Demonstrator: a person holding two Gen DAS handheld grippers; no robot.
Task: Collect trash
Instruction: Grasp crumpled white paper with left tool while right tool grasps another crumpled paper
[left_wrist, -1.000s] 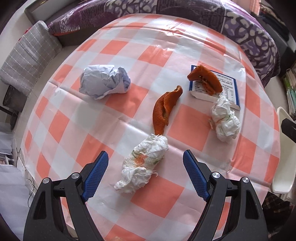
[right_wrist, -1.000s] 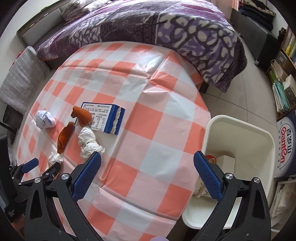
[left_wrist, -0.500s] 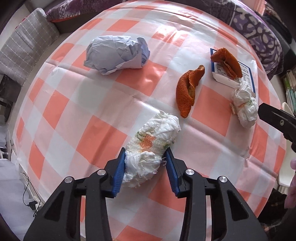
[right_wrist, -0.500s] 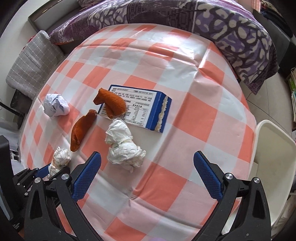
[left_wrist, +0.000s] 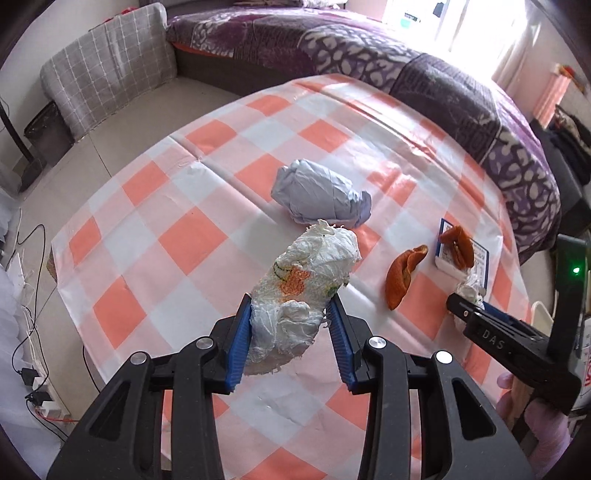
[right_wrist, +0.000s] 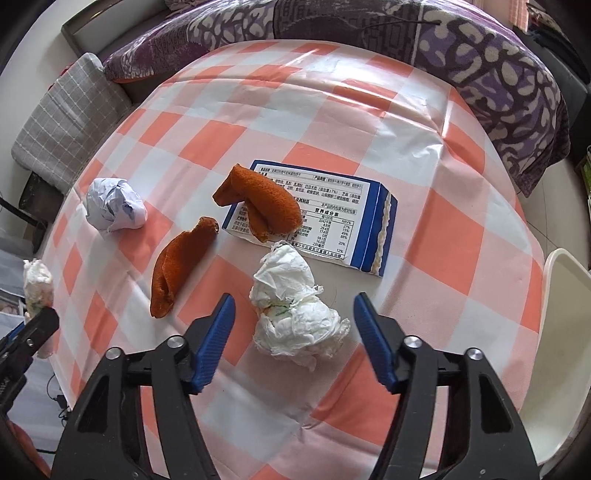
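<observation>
Left tongs (left_wrist: 291, 328) clamped on stained tissue wad (left_wrist: 306, 291) (lifted); right tongs (right_wrist: 293, 339) wide open, straddling white tissue (right_wrist: 295, 314).

My ribbed blue pads (left_wrist: 242, 334) press soft, crinkled tissue (left_wrist: 301, 291). Below lies a glossy plastic tablecloth (right_wrist: 332, 122) with a smooth printed cardboard box (right_wrist: 332, 218), rough matt orange peel (right_wrist: 177, 266) and creased paper (right_wrist: 114, 208).

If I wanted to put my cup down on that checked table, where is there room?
The far half of the tablecloth, between the blue box and the purple bedspread, lies bare. It is crowded nearer: orange peels, crumpled paper and a tissue wad cluster there.
</observation>
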